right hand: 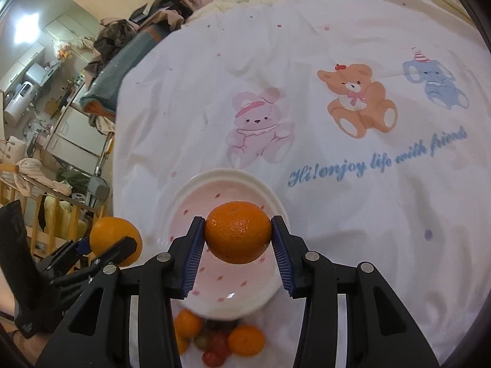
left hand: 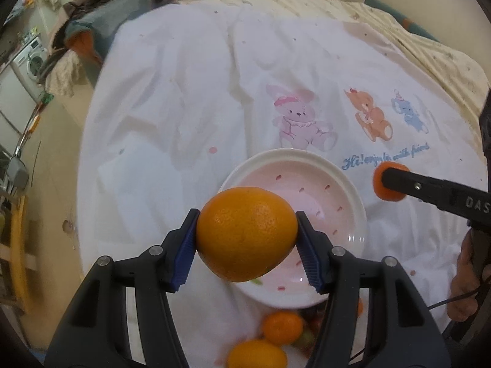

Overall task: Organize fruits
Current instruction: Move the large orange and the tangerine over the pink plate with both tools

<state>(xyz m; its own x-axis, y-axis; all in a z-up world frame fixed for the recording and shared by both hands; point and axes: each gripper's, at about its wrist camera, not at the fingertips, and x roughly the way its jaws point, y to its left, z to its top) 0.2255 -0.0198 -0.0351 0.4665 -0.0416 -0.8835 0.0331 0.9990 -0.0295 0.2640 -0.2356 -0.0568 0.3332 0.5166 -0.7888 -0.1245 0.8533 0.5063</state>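
Observation:
My left gripper (left hand: 246, 239) is shut on a large orange (left hand: 245, 233) and holds it above the near-left rim of a white bowl with a pink inside (left hand: 353, 196). My right gripper (right hand: 237, 240) is shut on a smaller, darker tangerine (right hand: 237, 231) and holds it over the same bowl (right hand: 270, 190). In the left wrist view the right gripper (left hand: 389, 184) comes in from the right with its tangerine (left hand: 379, 173). In the right wrist view the left gripper (right hand: 101, 245) and its orange (right hand: 110, 233) show at the lower left.
A heap of fruit lies just in front of the bowl: oranges (right hand: 245, 339), a grape (right hand: 201, 340) and small red fruits (right hand: 218, 342). All rests on a white bedsheet with cartoon animals (right hand: 353, 101). Clothes are piled at the bed's far-left edge (left hand: 101, 21).

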